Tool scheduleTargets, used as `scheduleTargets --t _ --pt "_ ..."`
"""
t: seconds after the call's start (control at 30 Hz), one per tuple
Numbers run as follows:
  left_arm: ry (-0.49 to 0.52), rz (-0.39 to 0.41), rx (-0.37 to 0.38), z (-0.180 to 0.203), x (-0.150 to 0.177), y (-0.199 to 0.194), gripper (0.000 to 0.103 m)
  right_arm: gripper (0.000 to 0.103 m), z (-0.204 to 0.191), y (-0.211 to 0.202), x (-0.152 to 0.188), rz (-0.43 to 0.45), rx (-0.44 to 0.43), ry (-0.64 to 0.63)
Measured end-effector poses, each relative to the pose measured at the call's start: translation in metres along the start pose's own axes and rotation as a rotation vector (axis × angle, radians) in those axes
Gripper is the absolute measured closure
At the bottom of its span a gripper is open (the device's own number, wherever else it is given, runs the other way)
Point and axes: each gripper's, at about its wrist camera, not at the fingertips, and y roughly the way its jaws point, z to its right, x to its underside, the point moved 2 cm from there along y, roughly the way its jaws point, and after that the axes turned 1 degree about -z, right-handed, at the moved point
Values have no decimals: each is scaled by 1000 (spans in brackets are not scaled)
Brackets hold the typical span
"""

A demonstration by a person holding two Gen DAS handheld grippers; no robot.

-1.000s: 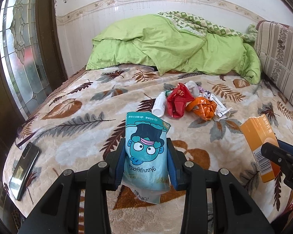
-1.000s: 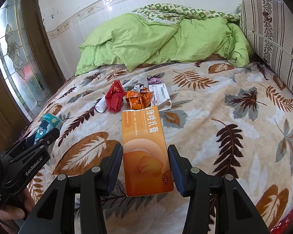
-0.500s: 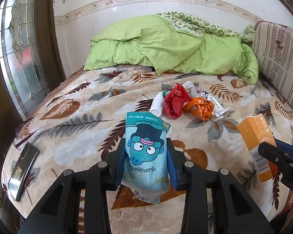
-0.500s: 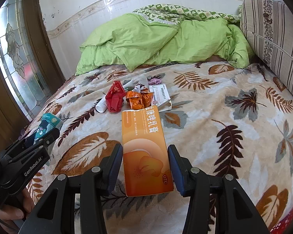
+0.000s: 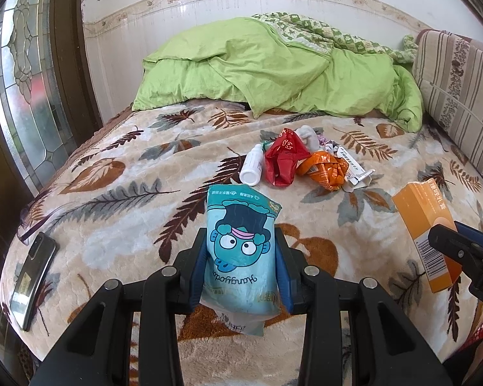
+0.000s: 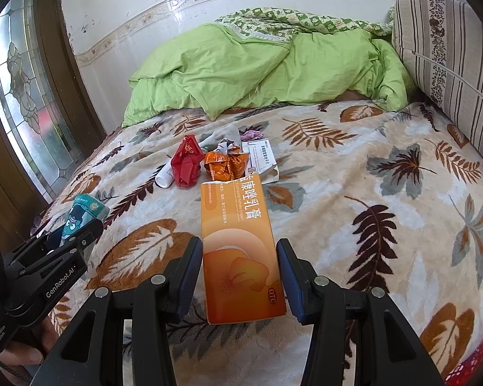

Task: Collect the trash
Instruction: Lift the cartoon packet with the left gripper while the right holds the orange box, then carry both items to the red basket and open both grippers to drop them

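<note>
My left gripper [image 5: 240,235] is shut on a teal snack pouch [image 5: 241,212] printed with a cartoon face, held just above the leaf-patterned blanket [image 5: 119,225]. In the right wrist view, my right gripper [image 6: 238,243] is shut on a long orange medicine box [image 6: 235,212]. Beyond both lies a small trash pile: a white bottle [image 5: 252,167], a red wrapper [image 5: 283,157], a crumpled orange wrapper [image 5: 325,170] and a white carton [image 6: 260,160]. Each gripper shows at the edge of the other's view.
A dark phone [image 5: 32,276] lies near the bed's left edge. A green duvet [image 5: 273,74] is heaped at the far end and a striped cushion [image 5: 460,74] lines the right side. A stained-glass window [image 5: 22,80] stands at the left.
</note>
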Motion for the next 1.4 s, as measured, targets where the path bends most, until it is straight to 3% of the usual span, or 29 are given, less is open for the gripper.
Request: scheduleTargets --t 1.4 --pt "-22 -42 31 2 9 6 67 52 2 -2 -1 1 -2 5"
